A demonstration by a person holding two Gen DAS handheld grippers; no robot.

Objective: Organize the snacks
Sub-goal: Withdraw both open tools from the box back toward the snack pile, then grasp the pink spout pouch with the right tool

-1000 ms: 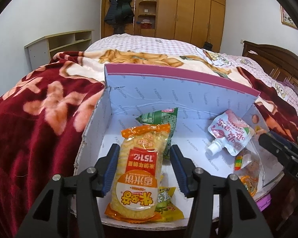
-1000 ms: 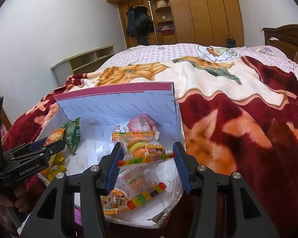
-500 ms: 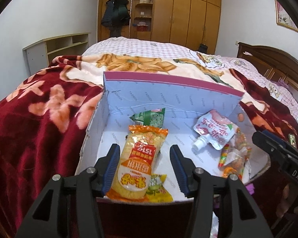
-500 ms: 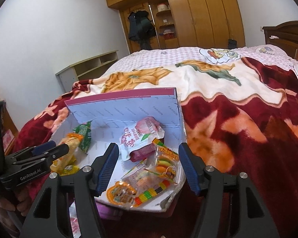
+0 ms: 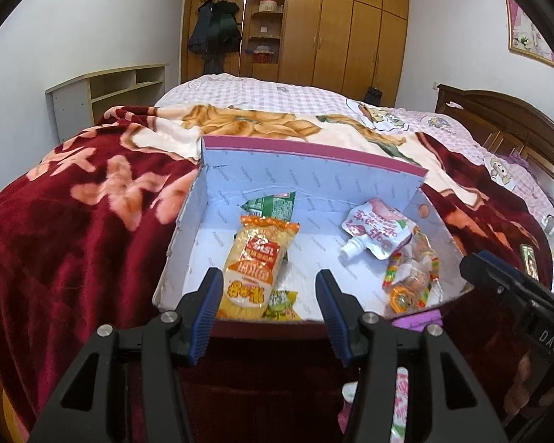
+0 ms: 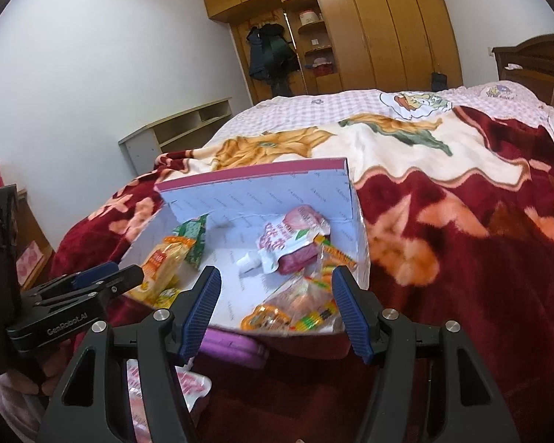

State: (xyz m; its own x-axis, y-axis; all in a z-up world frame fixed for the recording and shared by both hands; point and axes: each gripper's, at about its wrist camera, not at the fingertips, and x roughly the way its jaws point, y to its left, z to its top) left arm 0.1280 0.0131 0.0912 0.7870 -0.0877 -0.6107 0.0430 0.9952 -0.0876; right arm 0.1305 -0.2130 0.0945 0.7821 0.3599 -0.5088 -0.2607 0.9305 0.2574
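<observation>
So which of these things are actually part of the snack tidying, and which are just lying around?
Part of the job:
box
yellow rice cracker pack
green packet
pink spout pouch
candy bags
left tool
right tool

Just there:
blanket
wardrobe
shelf unit

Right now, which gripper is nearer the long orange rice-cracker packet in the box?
Left. The left gripper is open just before the long orange rice-cracker packet; the right gripper faces the box's candy side.
</observation>
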